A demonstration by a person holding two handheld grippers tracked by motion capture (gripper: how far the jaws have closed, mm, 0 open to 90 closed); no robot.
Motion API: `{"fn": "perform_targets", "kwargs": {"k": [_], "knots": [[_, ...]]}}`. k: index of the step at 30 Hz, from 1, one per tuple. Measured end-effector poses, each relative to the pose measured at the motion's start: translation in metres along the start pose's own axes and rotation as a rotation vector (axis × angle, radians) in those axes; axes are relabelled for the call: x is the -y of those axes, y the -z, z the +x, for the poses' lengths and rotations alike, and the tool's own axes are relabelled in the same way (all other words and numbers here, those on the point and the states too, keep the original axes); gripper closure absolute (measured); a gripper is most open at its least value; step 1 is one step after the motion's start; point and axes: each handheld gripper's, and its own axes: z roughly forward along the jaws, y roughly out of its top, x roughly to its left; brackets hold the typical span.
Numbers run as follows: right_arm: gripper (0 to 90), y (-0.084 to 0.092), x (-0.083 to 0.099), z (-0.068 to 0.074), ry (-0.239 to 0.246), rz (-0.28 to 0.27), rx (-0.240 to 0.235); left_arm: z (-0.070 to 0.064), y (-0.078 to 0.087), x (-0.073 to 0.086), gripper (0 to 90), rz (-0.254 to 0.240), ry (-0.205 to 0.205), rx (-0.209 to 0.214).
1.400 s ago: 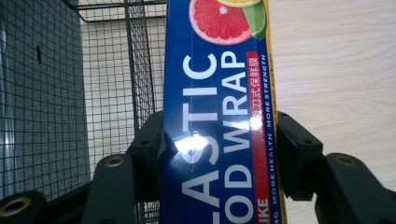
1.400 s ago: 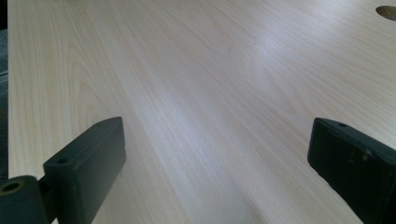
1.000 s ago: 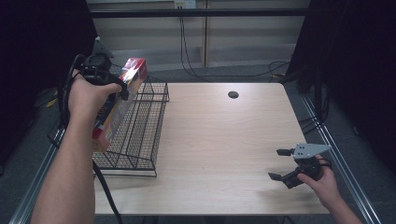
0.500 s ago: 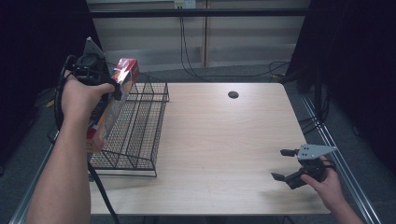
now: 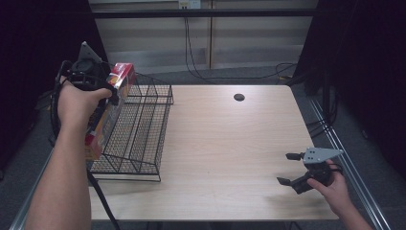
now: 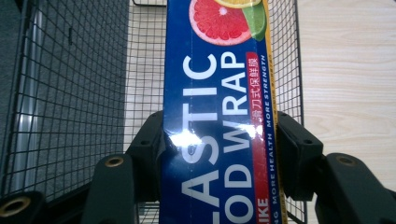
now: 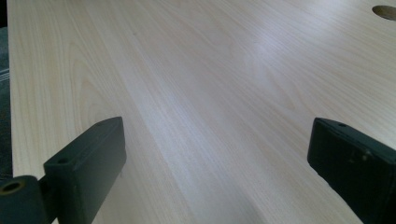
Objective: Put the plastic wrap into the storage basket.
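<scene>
A long blue and red box of plastic food wrap [image 5: 109,111] [image 6: 219,116] hangs tilted over the left side of a black wire basket [image 5: 139,129] [image 6: 70,93]. My left gripper [image 5: 103,98] [image 6: 219,154] is shut on the box, its pads pressing both long sides. A grapefruit picture shows at the box's far end. My right gripper [image 5: 288,168] [image 7: 215,163] rests low over the table's front right part. It is open, with only bare wood between its jaws.
The light wooden table [image 5: 230,143] has a round cable hole [image 5: 239,97] [image 7: 385,11] near its far edge. A metal rail [image 5: 344,163] runs along the right side. Cables [image 5: 191,43] hang at the back wall.
My left hand has drifted a little left and back with the box. My right hand has stayed in place.
</scene>
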Motion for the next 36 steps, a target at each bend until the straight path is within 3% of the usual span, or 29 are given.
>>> {"fn": "perform_targets", "kwargs": {"k": [21, 36], "knots": [[4.3, -0.003, -0.002, 0.0, 0.011, 0.005, -0.013, 0.018, -0.005, 0.009, 44.0, 0.013, 0.043, -0.028], [4.3, -0.003, -0.002, 0.001, 0.013, 0.008, -0.011, 0.022, -0.01, 0.011, 43.9, 0.017, 0.064, -0.022]]}}
